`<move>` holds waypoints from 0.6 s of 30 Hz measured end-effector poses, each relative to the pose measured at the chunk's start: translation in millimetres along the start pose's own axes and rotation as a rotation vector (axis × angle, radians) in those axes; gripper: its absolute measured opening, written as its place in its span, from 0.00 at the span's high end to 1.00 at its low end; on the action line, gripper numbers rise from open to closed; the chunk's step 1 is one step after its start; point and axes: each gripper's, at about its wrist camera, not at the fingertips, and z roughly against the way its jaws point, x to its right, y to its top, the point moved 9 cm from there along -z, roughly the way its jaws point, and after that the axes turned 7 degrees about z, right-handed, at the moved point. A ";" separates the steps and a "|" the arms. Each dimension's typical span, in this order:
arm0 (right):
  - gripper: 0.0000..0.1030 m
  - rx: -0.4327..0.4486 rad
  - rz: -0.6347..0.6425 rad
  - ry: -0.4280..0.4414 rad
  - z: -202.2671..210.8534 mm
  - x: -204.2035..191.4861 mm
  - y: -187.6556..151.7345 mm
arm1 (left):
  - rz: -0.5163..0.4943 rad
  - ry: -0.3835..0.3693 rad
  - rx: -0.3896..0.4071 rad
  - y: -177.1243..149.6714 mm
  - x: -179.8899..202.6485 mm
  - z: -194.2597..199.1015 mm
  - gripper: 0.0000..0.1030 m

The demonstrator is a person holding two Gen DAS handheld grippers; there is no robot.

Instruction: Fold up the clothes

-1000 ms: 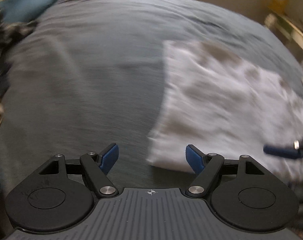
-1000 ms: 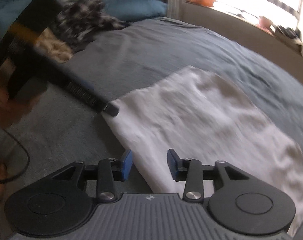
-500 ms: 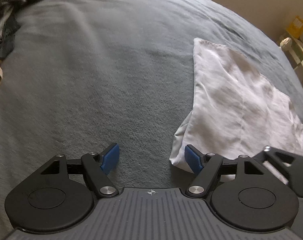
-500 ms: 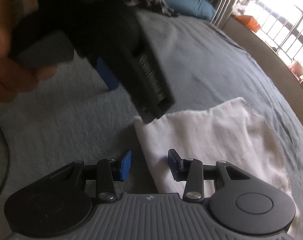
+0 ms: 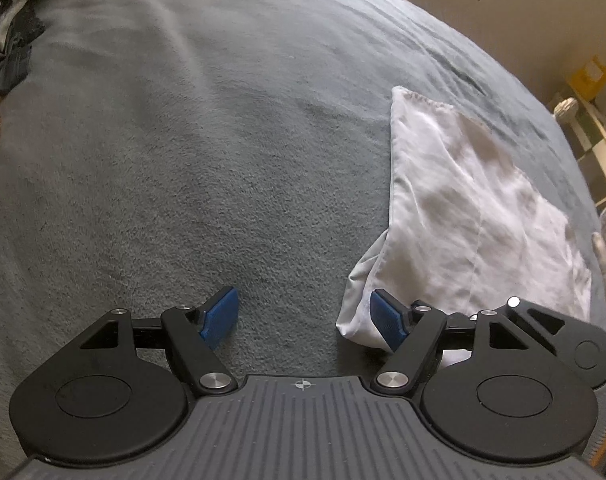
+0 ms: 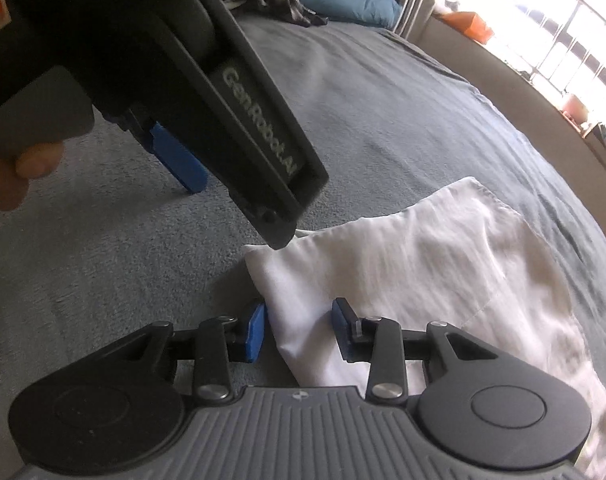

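The white cloth (image 6: pixel 435 280) lies flat on the grey bed (image 5: pixel 183 160), filling the right half of both views, smoothed out ready for a fold. Its near corner sits between the right gripper's (image 6: pixel 299 330) closing jaws, apparently to pinch that corner; the pads are not yet pressing. The left gripper (image 5: pixel 305 320) stands wide at the lower centre of its view, one pad beside the cloth's other near corner, nothing held, probably awaiting its own grasp.

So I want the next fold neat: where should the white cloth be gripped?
At the near corners of the white cloth, coming in low from the near edge: they lie loose on the bed. The right claw, closing, already straddles that edge.
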 end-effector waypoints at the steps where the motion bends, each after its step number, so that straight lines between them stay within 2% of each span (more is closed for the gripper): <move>1: 0.78 -0.001 -0.012 -0.002 -0.5 1.2 -0.3 | 0.006 -0.007 0.003 0.9 -0.2 0.8 0.29; 2: 0.82 0.000 -0.030 -0.011 -0.8 4.8 -0.1 | 0.010 -0.015 0.006 1.8 0.2 1.4 0.29; 3: 0.93 0.001 -0.049 -0.020 -1.0 8.7 0.2 | 0.018 -0.026 0.006 2.8 0.3 1.7 0.29; 4: 0.97 0.003 -0.078 -0.025 -0.5 14.2 0.1 | 0.027 -0.037 0.007 3.9 0.4 2.0 0.29; 8: 0.98 0.019 -0.274 0.000 6.8 40.2 -7.5 | 0.106 -0.150 -0.029 5.3 1.2 2.9 0.29; 14: 0.99 0.062 -0.497 0.028 24.5 65.7 -20.3 | 0.285 -0.413 -0.158 10.6 13.7 -7.9 0.28; 18: 0.99 0.078 -0.573 0.045 29.5 76.0 -24.7 | 0.318 -0.495 -0.228 17.5 32.5 -26.1 0.27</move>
